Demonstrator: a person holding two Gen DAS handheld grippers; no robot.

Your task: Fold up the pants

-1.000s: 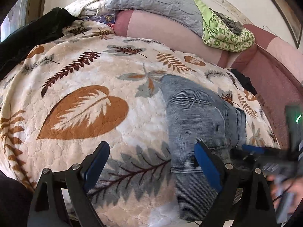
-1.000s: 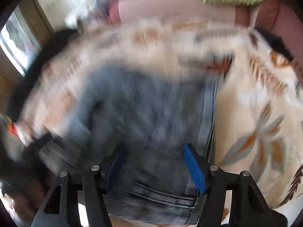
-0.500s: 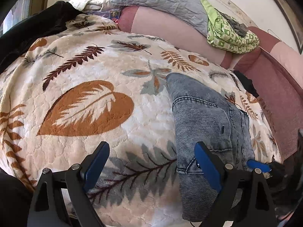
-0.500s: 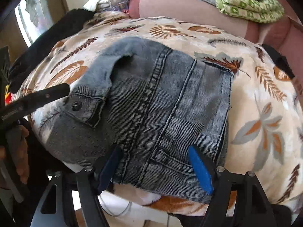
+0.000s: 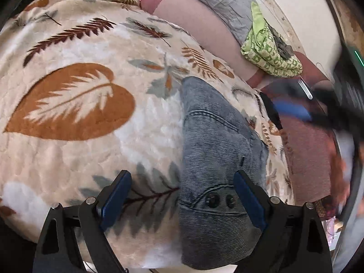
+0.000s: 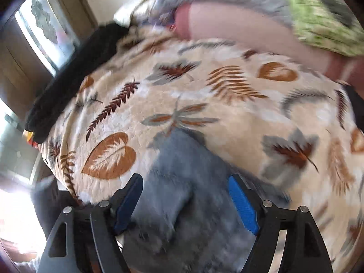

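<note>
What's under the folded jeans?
The jeans lie on the leaf-print blanket, which shows all around them. Anything else beneath is covered by denim.

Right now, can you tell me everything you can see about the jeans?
The jeans are faded grey-blue ribbed denim, folded into a narrow bundle. Seams curve across them, and two dark buttons sit near the close end. They lie flat on the leaf-print blanket, near its edge. No gripper pads press on them.

Folded pants (image 5: 213,150) on leaf-print blanket (image 5: 75,159)
</note>
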